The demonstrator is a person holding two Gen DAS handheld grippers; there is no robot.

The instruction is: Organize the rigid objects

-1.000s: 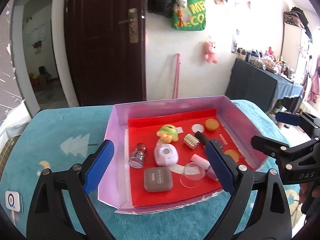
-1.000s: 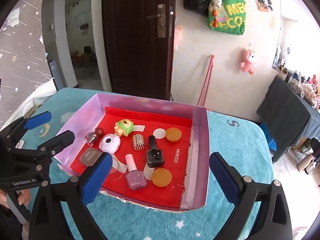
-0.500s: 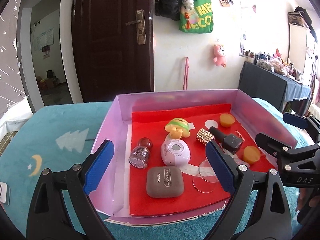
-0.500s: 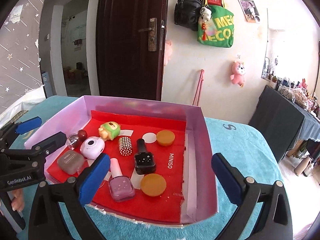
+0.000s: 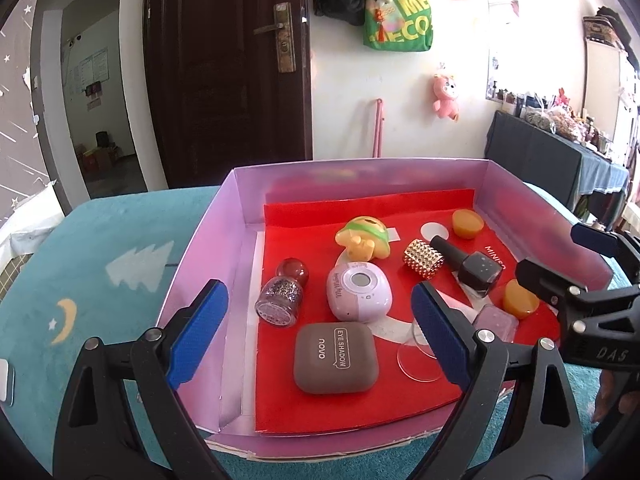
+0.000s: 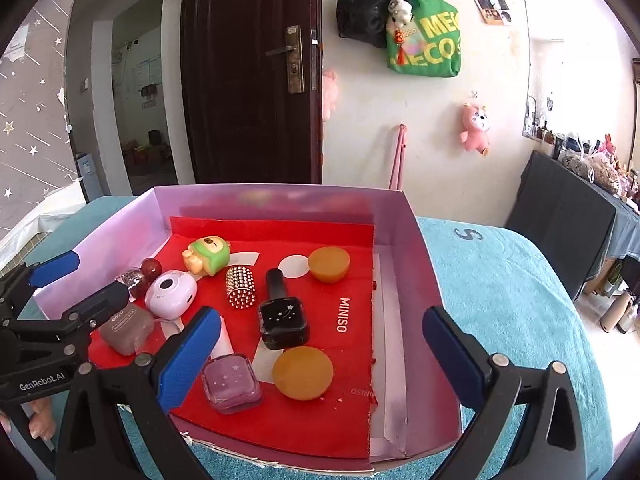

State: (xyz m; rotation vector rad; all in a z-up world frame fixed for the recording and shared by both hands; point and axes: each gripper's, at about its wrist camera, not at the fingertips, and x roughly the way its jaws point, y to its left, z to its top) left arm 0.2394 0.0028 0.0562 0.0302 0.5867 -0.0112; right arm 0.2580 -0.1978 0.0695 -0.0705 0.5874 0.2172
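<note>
Hand-held gripper, left (image 5: pixel 316 332): I hold it released above eye-shadow case (image 5: pixel 335 358), likely first pick.
Hand-held gripper, right (image 6: pixel 320 350): released, empty, over box (image 6: pixel 416 248).

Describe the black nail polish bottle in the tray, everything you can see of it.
The black nail polish bottle lies on its side on the red liner of the pink tray. It has a squarish, glossy body, apparently glass, printed with small white stars, and a matte black cylindrical cap pointing toward the tray's far wall. The cap looks screwed on. A studded gold cylinder sits just beside the cap, and an orange disc sits by its base. No fingers touch it.
</note>
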